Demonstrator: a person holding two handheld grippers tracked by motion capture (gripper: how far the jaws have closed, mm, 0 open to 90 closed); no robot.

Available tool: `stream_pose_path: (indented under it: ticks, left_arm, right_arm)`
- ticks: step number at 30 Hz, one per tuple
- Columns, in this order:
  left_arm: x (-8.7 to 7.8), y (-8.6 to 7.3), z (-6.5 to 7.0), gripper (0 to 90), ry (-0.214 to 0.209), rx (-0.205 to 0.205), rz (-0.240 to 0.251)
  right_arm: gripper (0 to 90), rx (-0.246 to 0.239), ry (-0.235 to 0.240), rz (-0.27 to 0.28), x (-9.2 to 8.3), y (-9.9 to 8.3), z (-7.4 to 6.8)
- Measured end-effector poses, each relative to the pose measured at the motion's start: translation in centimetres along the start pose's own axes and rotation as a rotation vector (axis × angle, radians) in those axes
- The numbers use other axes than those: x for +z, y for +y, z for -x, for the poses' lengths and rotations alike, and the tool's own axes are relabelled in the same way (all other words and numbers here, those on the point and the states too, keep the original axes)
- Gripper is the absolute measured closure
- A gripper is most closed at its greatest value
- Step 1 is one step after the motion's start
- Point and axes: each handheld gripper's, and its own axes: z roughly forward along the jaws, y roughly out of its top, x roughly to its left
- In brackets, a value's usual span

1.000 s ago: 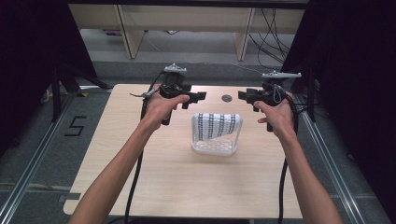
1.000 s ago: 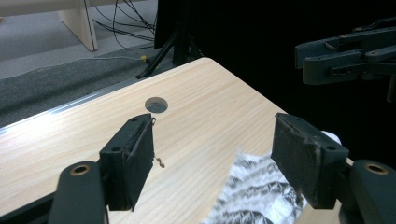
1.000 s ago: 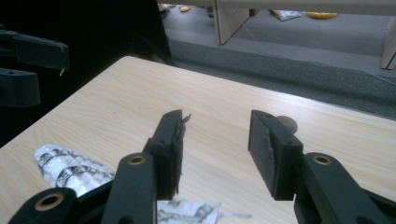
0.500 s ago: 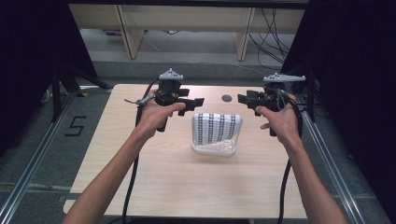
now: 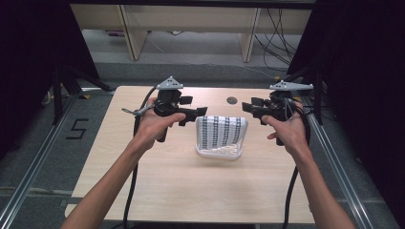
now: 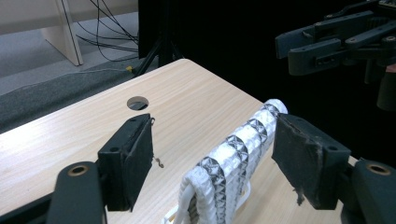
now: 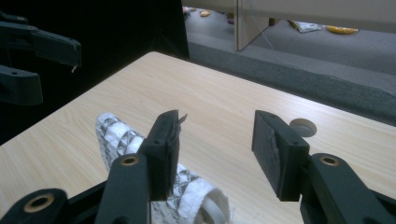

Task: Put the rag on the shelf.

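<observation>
**Two grippers held above a patterned cloth**

A white cloth with black patterned stripes lies draped over a white rack near the middle of the wooden table. The left gripper is held in the air just left of the cloth's far edge, its jaws spread wide with nothing between them; in the left gripper view the cloth sits below the gap. The right gripper hovers just right of the cloth, jaws apart and holding nothing, the cloth low at its left. A round hole marks the table's far side.
</observation>
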Motion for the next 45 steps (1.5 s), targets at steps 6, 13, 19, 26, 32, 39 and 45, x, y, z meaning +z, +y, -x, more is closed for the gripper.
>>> stream_pose_path:
  ticks: [6,13,19,26,32,39,45]
  left_arm:
    - [-0.7,-0.5,1.0,27.5,-0.035,0.013,0.015]
    - [-1.3,-1.1,1.9,20.9,-0.045,0.034,-0.002]
    - [-2.0,-1.6,2.6,17.5,-0.053,0.046,-0.005]
    - [-2.7,-3.1,3.2,15.1,-0.063,0.046,-0.003]
    - [-3.3,-4.1,3.8,15.1,-0.077,0.057,-0.014]
    - [-3.7,-5.1,4.2,15.2,-0.089,0.059,-0.01]
    - [-4.2,-6.0,4.4,15.1,-0.088,0.057,-0.01]
  right_arm:
    - [50.8,0.0,0.006,0.003,-0.4,-0.5,-0.4]
    - [37.2,-0.002,0.01,0.003,-0.6,-0.9,-1.0]
    - [28.3,-0.009,-0.015,0.021,-1.0,-1.1,-1.6]
    - [24.3,0.004,-0.011,0.025,-1.3,-1.5,-1.9]
    - [24.5,-0.005,-0.007,0.031,-1.4,-2.1,-2.0]
    - [24.6,0.004,-0.007,0.02,-1.6,-2.7,-2.3]
    - [24.6,0.002,0.009,0.028,-1.9,-3.1,-2.9]
